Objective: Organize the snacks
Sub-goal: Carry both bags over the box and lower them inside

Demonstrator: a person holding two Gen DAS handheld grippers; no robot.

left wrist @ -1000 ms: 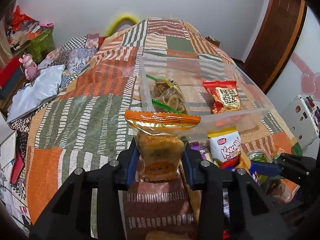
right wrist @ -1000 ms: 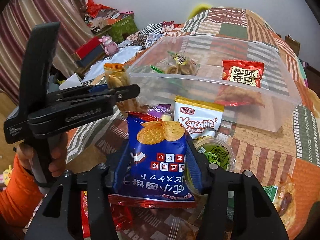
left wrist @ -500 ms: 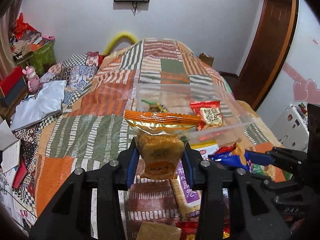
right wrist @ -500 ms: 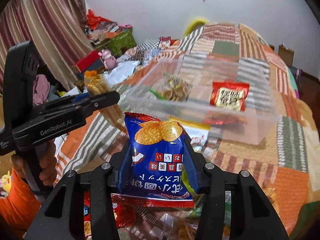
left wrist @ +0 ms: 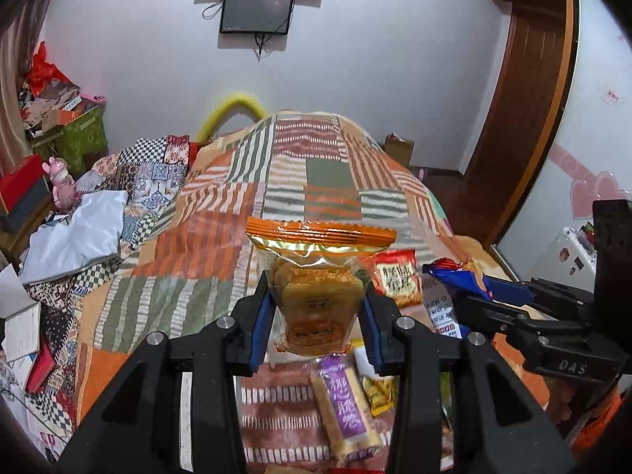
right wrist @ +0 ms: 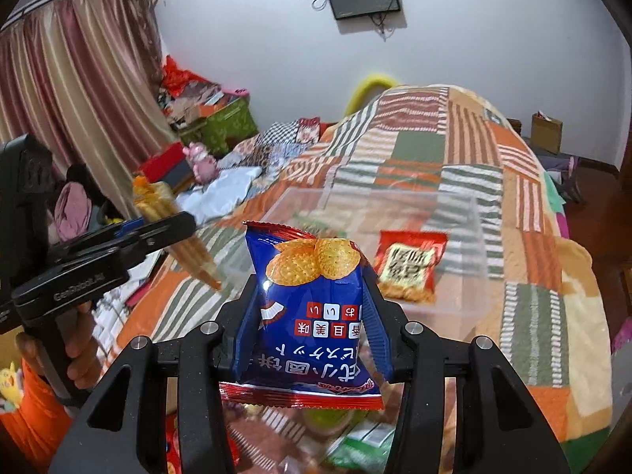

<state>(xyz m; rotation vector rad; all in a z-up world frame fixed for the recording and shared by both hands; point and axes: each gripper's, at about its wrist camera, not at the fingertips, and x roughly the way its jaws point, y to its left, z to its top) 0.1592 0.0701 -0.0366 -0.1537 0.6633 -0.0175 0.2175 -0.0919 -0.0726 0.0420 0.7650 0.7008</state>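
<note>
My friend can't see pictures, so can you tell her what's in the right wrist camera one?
The right gripper pinches a blue cracker bag above a patchwork bedspread. Beyond it sits a clear plastic bin holding a red snack packet. At left, the left gripper holds an orange-topped biscuit pack.

Bed (right wrist: 553, 276) under a patchwork quilt (left wrist: 189, 300) of orange, green and striped squares. Clear tub (right wrist: 454, 205) on the quilt mid-bed, red packet (right wrist: 409, 270) inside. Near edge strewn with loose snacks: purple bar (left wrist: 347, 414), yellow packet (left wrist: 381, 393). Grey cloth (left wrist: 79, 237) crumpled beside the left edge.
</note>
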